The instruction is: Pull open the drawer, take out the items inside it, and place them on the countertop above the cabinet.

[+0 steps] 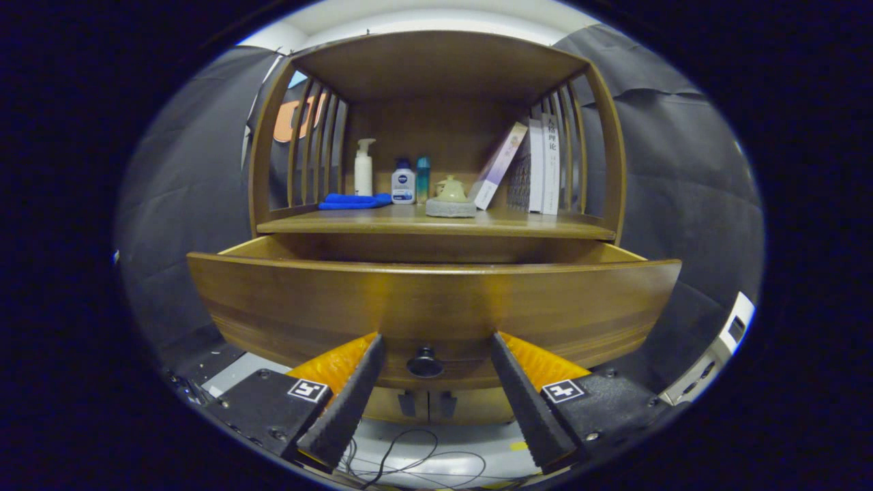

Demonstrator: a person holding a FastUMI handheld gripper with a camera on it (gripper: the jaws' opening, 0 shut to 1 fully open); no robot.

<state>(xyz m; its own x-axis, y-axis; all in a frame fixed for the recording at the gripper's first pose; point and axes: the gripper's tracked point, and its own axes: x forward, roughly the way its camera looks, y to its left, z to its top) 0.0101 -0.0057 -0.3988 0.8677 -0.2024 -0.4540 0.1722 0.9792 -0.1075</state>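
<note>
Between the spread fingers of the released hand-held gripper (436,354) sits the knob (424,363), at 12 o'clock, untouched; the drawer (436,300) stands pulled out, so reaching inside likely comes next.

Pulled-out drawer front (430,307) close ahead, knob (425,362) between spread hand-held gripper (436,339) fingers, countertop (382,221) front bare

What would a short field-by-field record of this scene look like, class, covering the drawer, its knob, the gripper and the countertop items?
drawer: pulled out; inside hidden behind its front
knob: dark, between the fingers, not touched
gripper: open, fingers either side of the knob
countertop: holds the items below
blue cloth: folded, lying flat
pump bottle: upright behind the cloth
books: one leaning against upright ones
</note>
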